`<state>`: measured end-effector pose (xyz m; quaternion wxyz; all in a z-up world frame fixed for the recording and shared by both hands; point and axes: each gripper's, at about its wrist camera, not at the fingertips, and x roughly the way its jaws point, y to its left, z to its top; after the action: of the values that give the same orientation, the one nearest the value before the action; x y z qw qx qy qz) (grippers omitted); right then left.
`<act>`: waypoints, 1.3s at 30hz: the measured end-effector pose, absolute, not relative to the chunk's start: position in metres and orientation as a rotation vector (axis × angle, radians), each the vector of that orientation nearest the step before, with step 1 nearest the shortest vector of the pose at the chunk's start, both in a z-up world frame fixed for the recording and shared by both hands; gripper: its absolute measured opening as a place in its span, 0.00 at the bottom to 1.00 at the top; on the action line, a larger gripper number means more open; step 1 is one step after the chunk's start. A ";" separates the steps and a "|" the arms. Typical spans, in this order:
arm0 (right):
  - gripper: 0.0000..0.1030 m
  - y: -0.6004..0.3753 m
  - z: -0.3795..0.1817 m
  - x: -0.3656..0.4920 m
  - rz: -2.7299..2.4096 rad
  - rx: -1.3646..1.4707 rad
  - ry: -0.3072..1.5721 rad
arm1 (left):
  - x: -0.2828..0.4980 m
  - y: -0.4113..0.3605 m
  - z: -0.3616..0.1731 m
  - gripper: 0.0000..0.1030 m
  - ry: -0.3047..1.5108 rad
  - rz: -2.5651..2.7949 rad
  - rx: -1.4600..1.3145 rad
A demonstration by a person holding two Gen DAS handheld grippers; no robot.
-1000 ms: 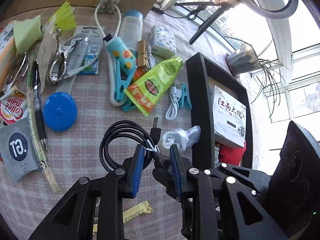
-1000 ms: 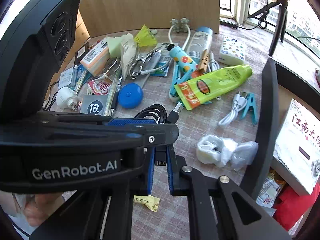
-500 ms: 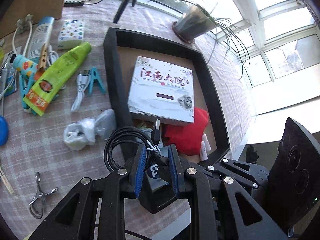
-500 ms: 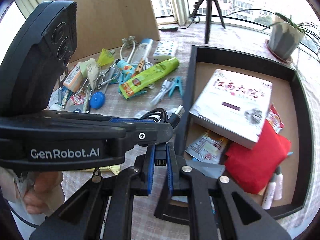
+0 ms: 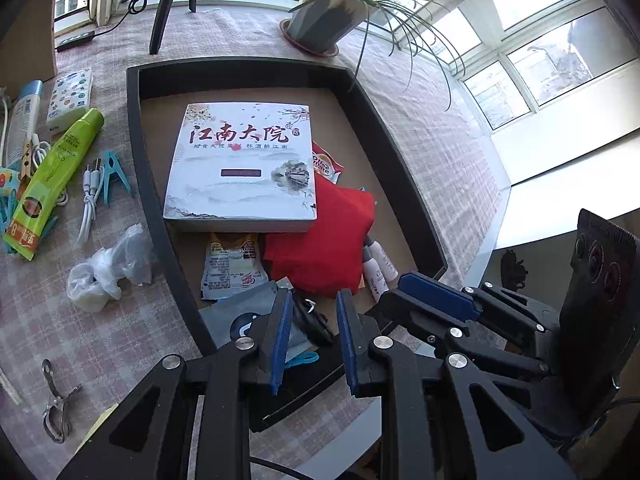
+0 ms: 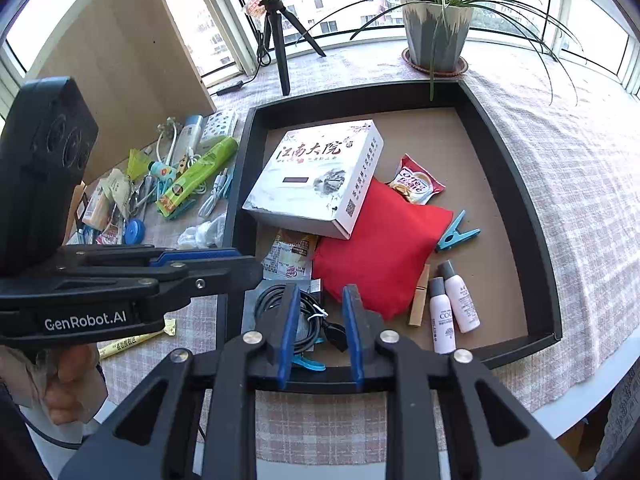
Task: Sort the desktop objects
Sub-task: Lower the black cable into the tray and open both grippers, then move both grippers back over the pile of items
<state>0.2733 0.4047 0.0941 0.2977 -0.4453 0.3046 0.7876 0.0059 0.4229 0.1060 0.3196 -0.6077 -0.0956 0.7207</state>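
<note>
Cable point(image 6: 298, 312), a coiled black bundle, lies in the near corner of the tray point(image 6: 516, 196), on a grey pouch beside the red bag point(image 6: 380, 248). Right tongs point(image 6: 319, 334) hang just above it; their jaws have just been opening and the pads press on nothing, so the cable is released. Left tongs point(image 5: 313, 334) hover beside, parted and empty too. Remaining clutter lies left of the tray on the tabletop point(image 5: 120, 332), nearer the left hand.

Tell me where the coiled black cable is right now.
In the right wrist view the coiled black cable lies in the black tray's near left corner, beside the red pouch, on a grey packet.
</note>
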 end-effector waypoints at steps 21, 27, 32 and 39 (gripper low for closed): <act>0.39 0.368 0.093 0.132 2.349 -1.361 0.696 | 0.012 0.190 0.066 0.33 -0.521 2.389 -1.793; 0.45 0.344 0.082 0.076 2.431 -1.463 0.638 | 0.040 0.109 0.046 0.35 -0.756 2.485 -1.859; 0.46 0.324 0.066 0.031 2.466 -1.561 0.584 | 0.061 0.078 0.027 0.37 -0.885 2.484 -1.903; 0.55 0.301 0.040 -0.029 2.481 -1.679 0.564 | 0.064 0.074 0.017 0.42 -0.981 2.468 -1.893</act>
<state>-0.0288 0.3006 0.0399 0.0464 -0.5502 0.1847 0.8130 0.0641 0.0740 0.0168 -0.0599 -0.5795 -0.3003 0.7553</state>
